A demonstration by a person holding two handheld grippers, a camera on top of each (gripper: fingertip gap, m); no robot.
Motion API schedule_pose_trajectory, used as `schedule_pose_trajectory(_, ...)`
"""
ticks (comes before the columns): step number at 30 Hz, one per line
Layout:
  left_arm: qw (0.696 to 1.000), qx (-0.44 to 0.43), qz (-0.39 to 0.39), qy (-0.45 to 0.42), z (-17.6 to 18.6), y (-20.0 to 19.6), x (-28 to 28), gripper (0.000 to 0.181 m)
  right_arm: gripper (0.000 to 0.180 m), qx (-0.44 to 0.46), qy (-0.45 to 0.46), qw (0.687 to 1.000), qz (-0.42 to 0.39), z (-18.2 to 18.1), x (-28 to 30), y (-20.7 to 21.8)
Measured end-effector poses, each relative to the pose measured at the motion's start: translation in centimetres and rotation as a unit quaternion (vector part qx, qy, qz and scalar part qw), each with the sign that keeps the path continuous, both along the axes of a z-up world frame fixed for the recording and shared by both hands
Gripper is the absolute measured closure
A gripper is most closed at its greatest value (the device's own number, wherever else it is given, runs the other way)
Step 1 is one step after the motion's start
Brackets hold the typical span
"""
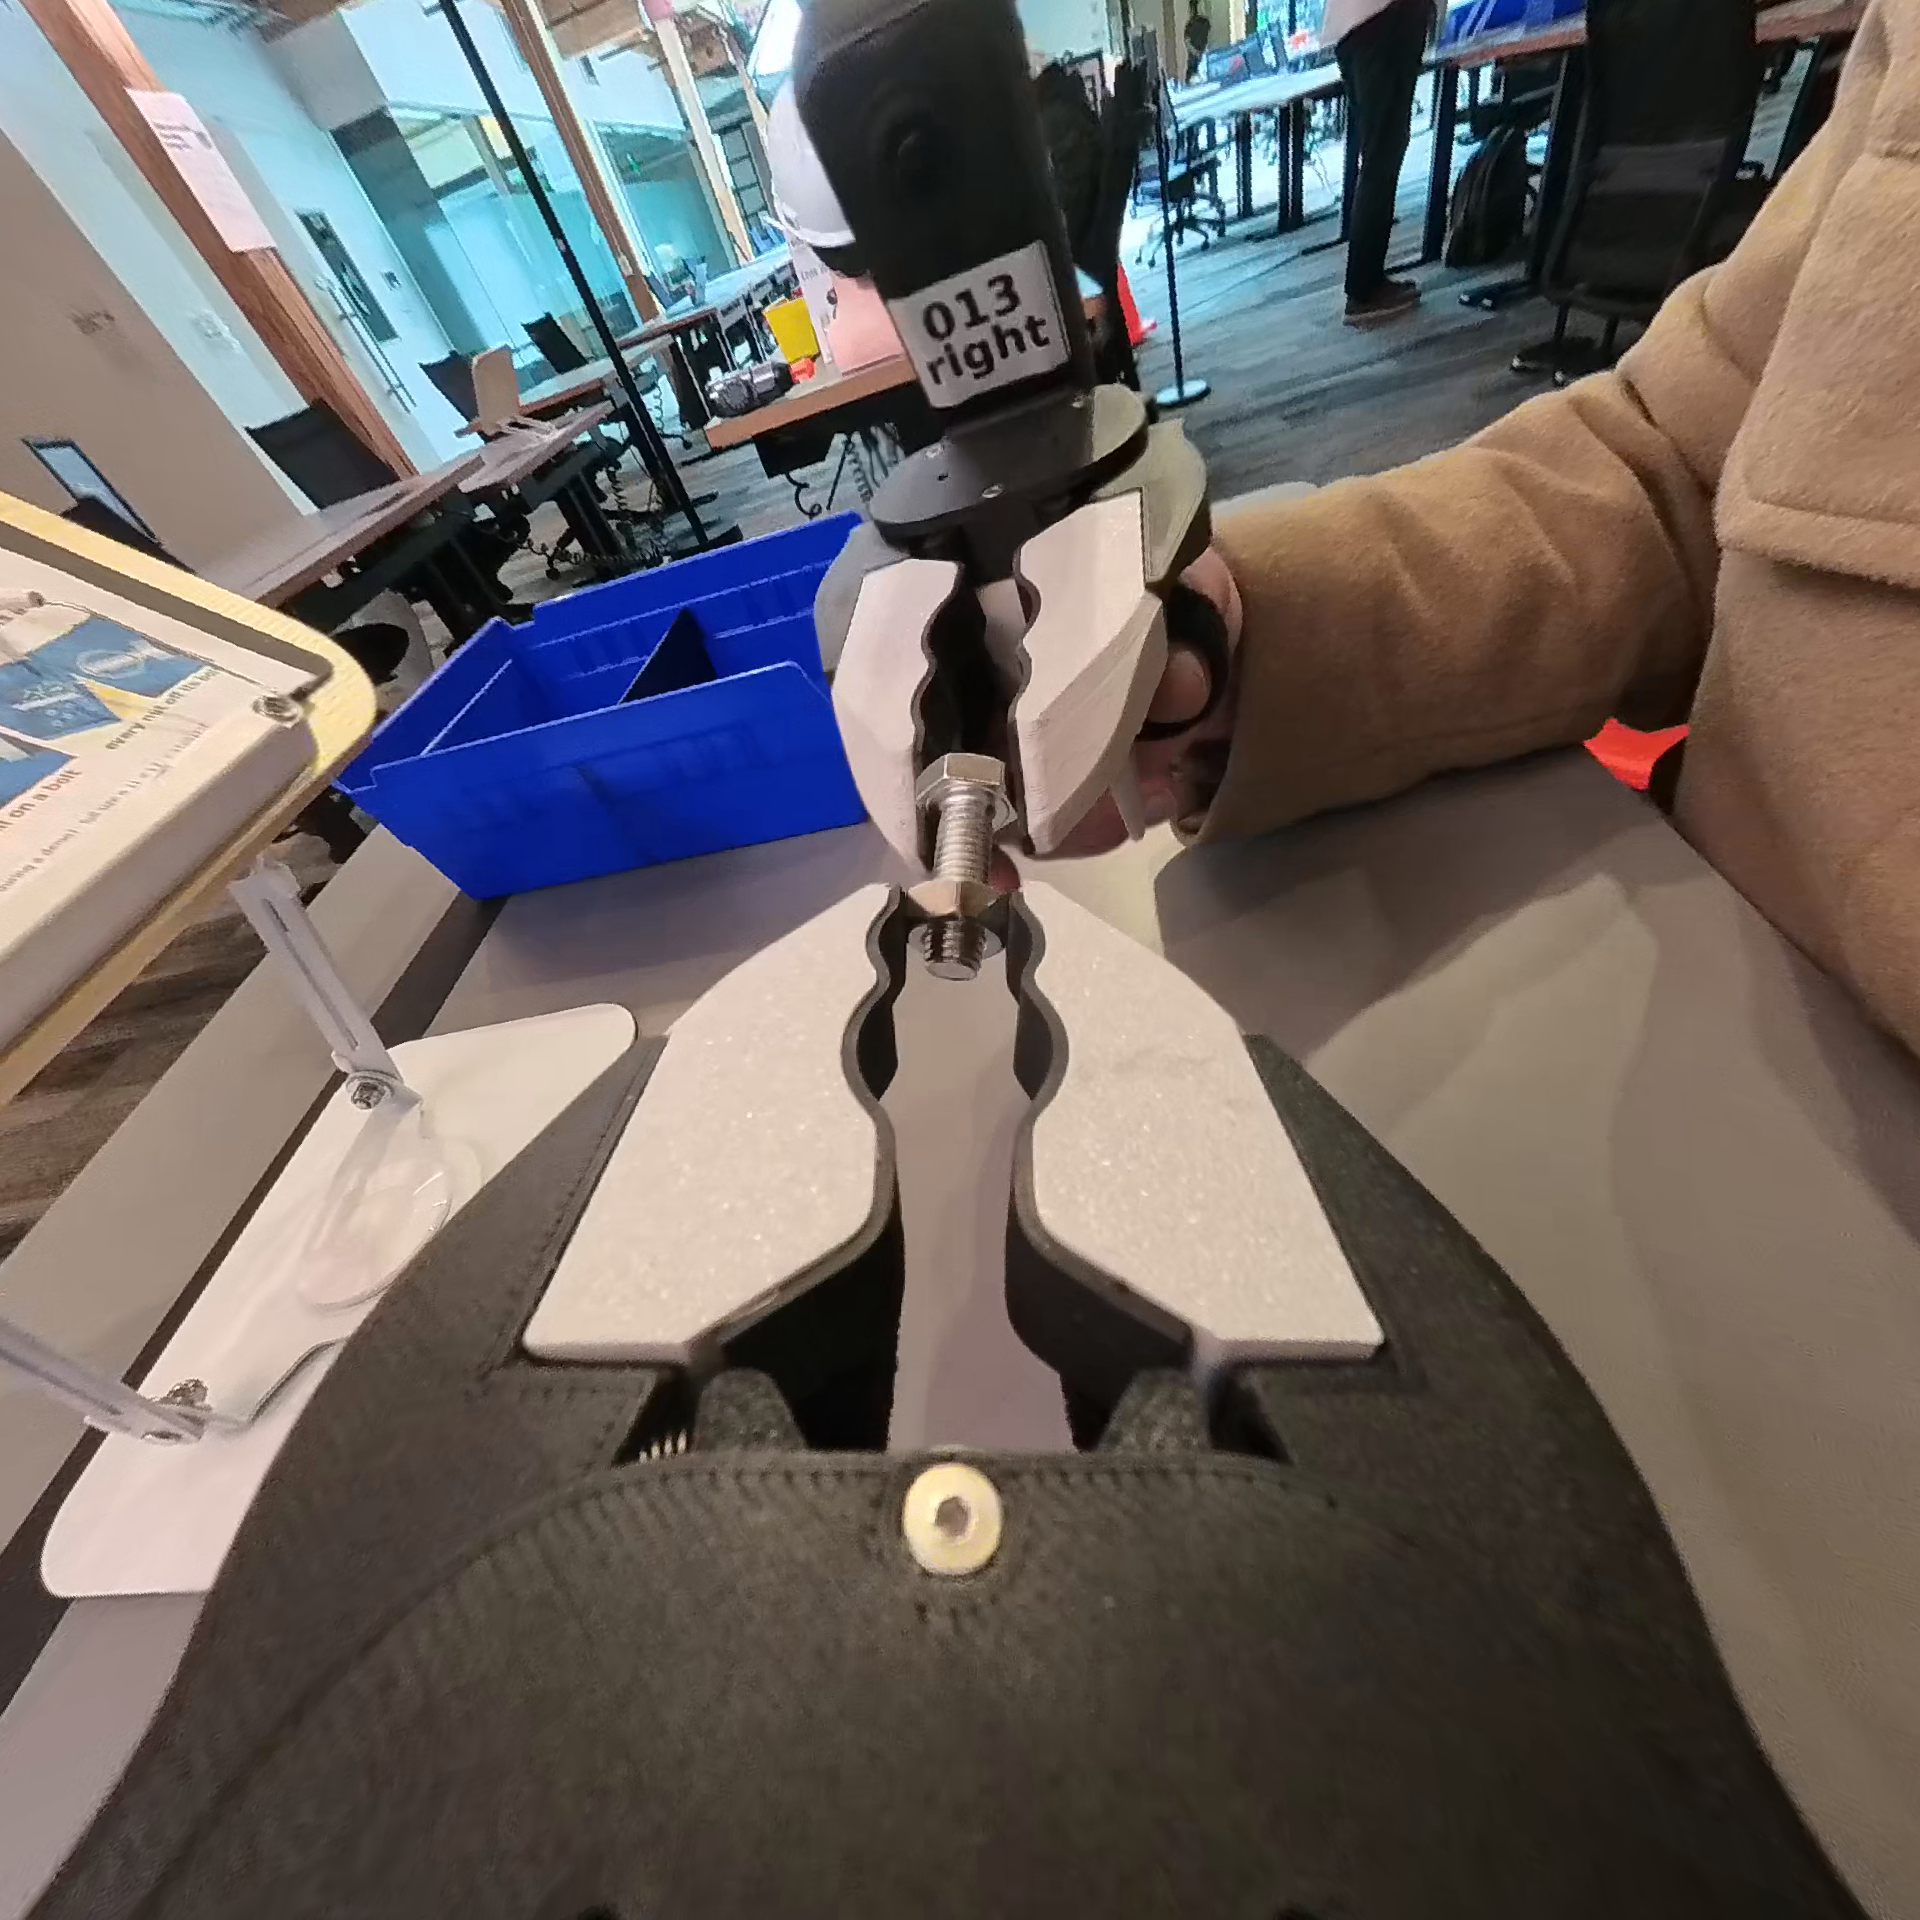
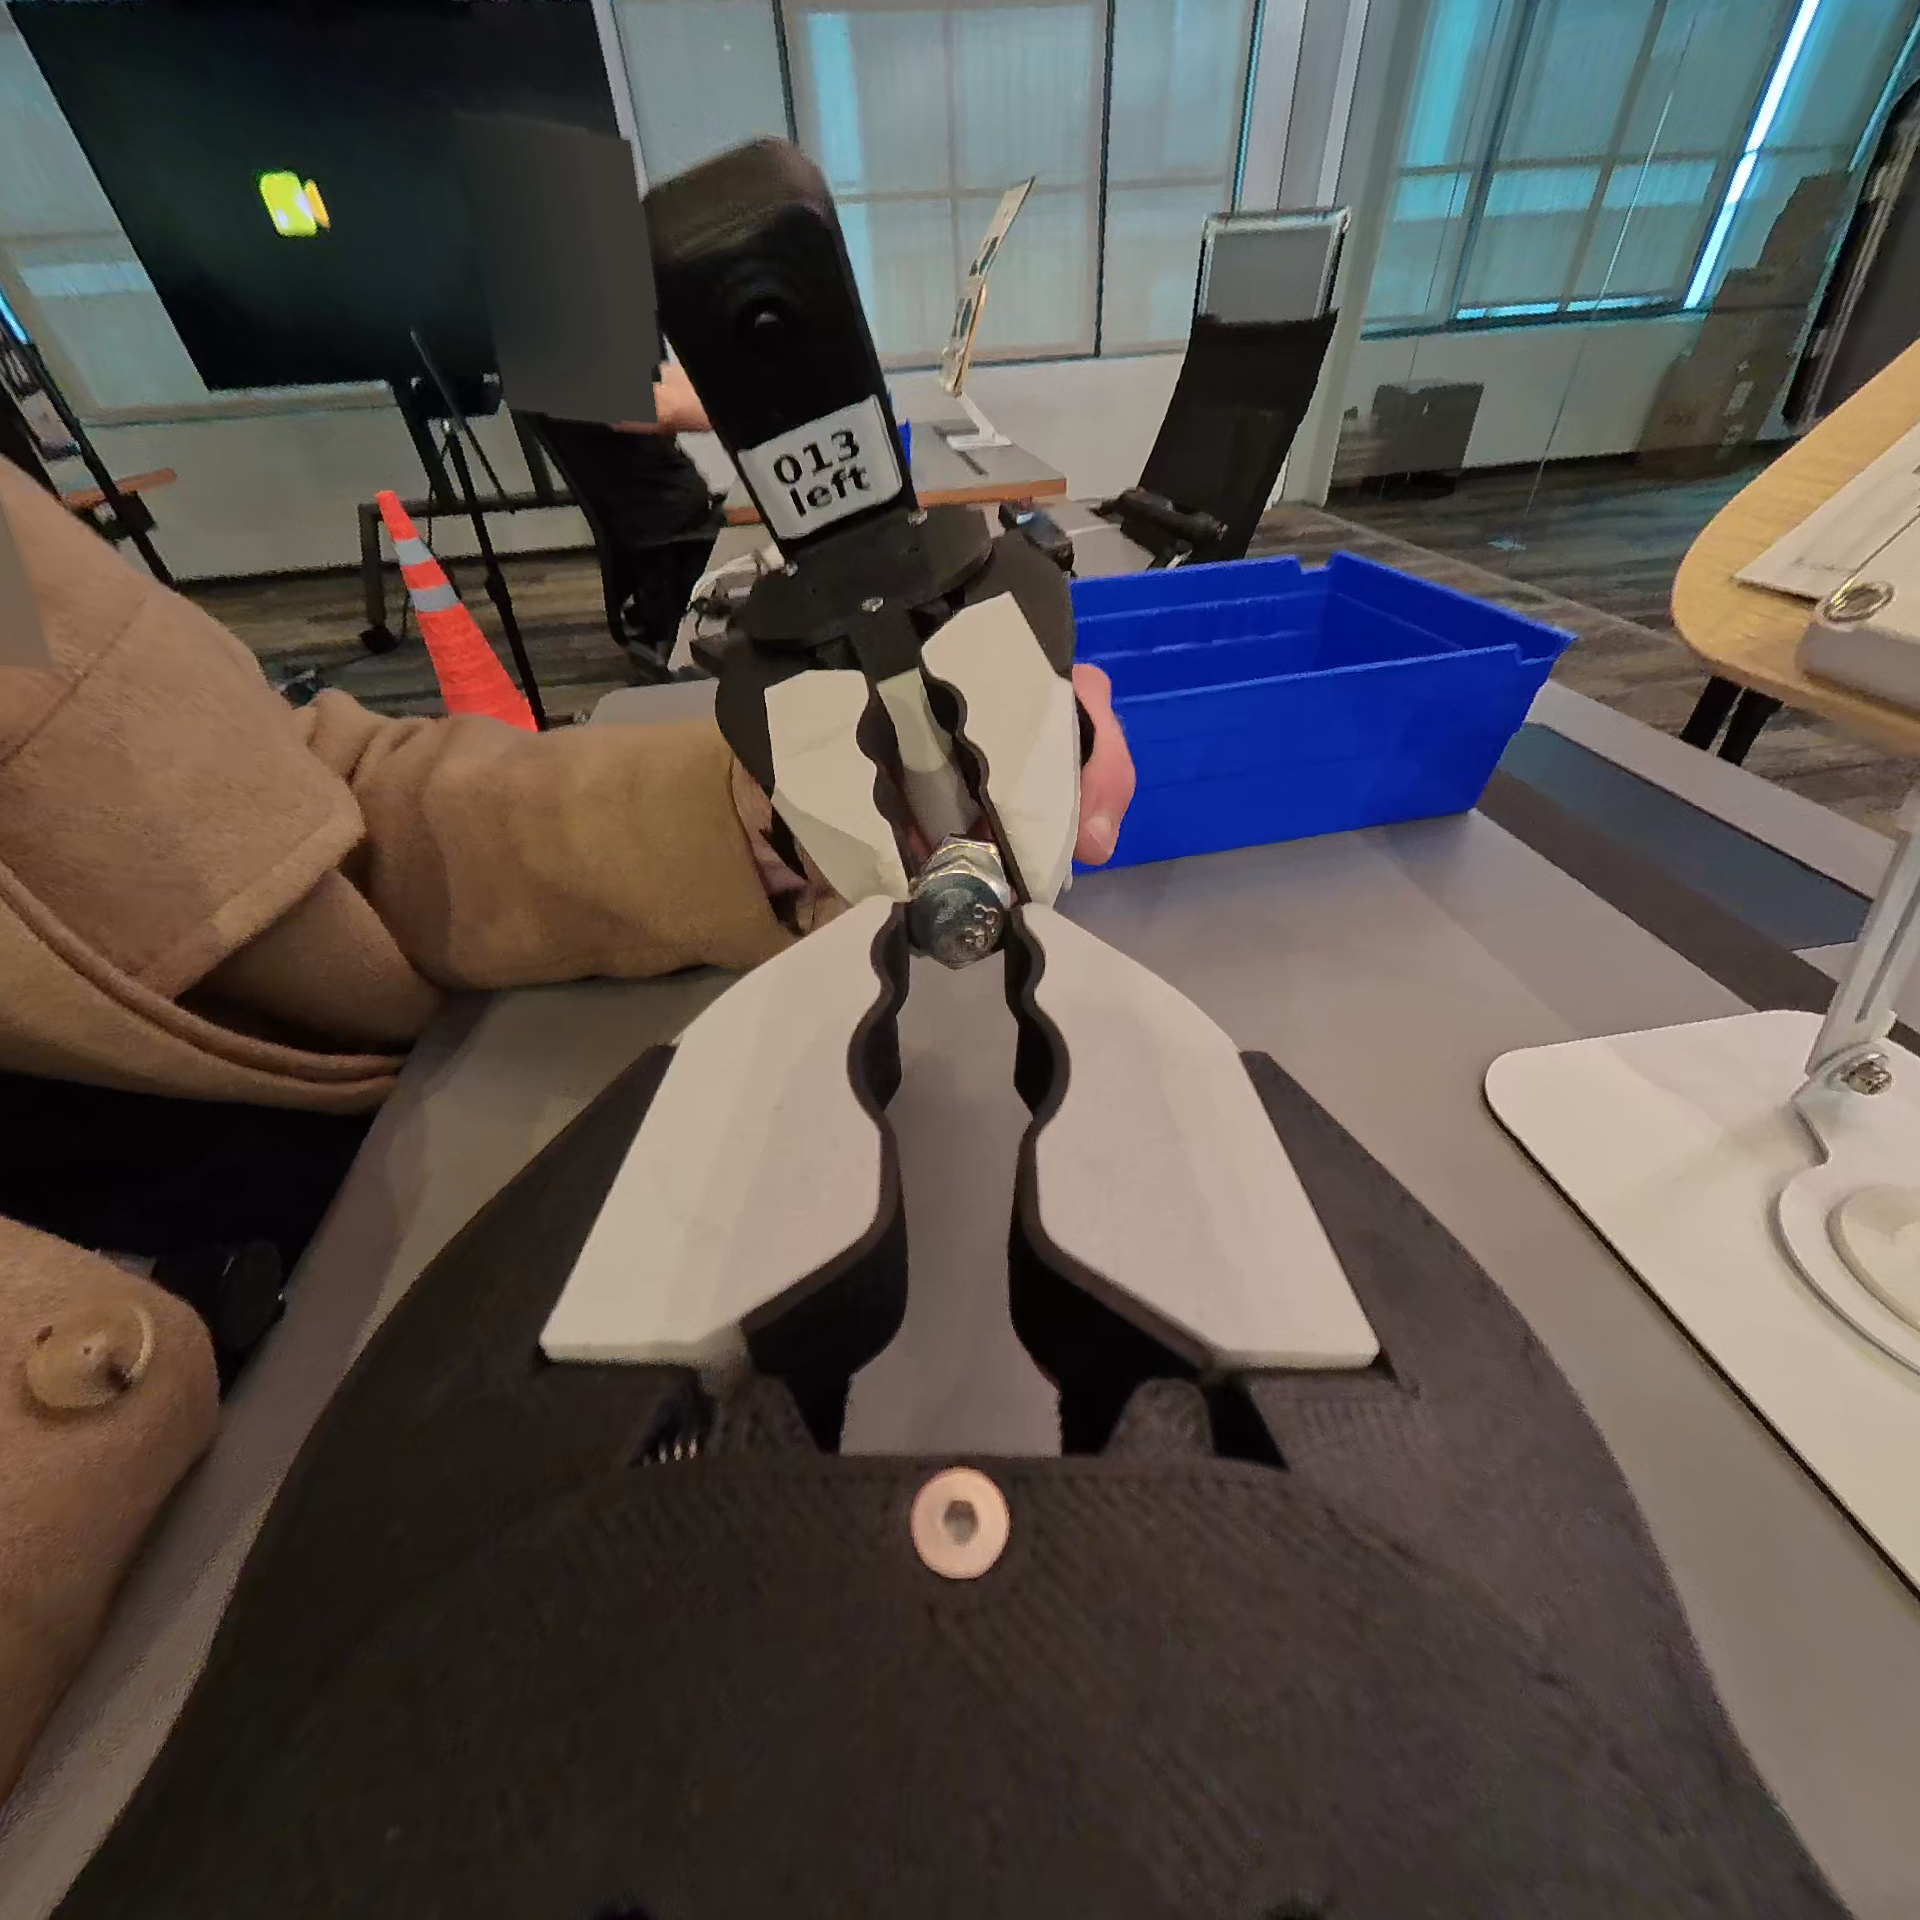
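Left gripper [image 1: 951, 914] pinching silver hex nut [image 1: 943, 900]; right gripper [image 2: 956, 920] clamped on threaded steel hex bolt [image 2: 958, 920], above grey table [image 1: 1455, 987], near blue plastic bin [image 1: 623, 748].

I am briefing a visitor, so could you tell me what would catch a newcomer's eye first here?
The two tools meeting tip to tip over the grey table: the left tool grips a nut, the right tool grips the bolt by its head. Behind them sits a bright blue bin.

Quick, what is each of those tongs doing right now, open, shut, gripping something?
Left tongs: shut on the nut, which sits on the bolt's thread.
Right tongs: shut on the bolt at its head end.
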State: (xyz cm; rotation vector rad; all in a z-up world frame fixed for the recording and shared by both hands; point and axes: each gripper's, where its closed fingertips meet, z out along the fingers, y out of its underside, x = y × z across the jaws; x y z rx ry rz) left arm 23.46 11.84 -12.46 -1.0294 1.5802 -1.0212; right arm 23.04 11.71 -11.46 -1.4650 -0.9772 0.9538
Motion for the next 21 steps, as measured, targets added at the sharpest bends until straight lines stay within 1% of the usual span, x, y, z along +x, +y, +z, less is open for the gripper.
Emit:
schedule_pose_trajectory(2,1.000,-0.010,-0.003,-0.015,0.4,0.0,-0.1,0.164,0.161,0.003,0.019,1.000,-0.005,0.5,-0.1,0.0)
schedule_pose_trajectory(3,0.999,-0.020,-0.005,-0.028,0.7,0.1,-0.1,0.163,0.155,0.007,0.029,1.000,-0.009,0.8,-0.1,0.1)
schedule_pose_trajectory(4,0.998,-0.042,-0.011,-0.047,1.2,0.0,-0.2,0.163,0.151,0.011,0.041,0.999,-0.012,1.1,0.0,0.1)
schedule_pose_trajectory(8,0.981,-0.139,-0.054,-0.121,2.5,-0.2,-0.2,0.164,0.149,0.016,0.111,0.994,-0.015,2.8,0.3,-0.1)
schedule_pose_trajectory(13,0.962,-0.201,-0.089,-0.163,3.2,-0.8,0.2,0.164,0.153,0.027,0.184,0.982,-0.034,4.2,0.3,0.0)
schedule_pose_trajectory(17,0.945,-0.242,-0.104,-0.194,3.7,-0.7,0.4,0.164,0.157,0.024,0.202,0.979,-0.028,4.4,0.1,0.0)
schedule_pose_trajectory(21,0.938,-0.259,-0.114,-0.201,3.7,-0.8,0.5,0.164,0.161,0.020,0.222,0.975,-0.024,4.8,0.1,0.0)
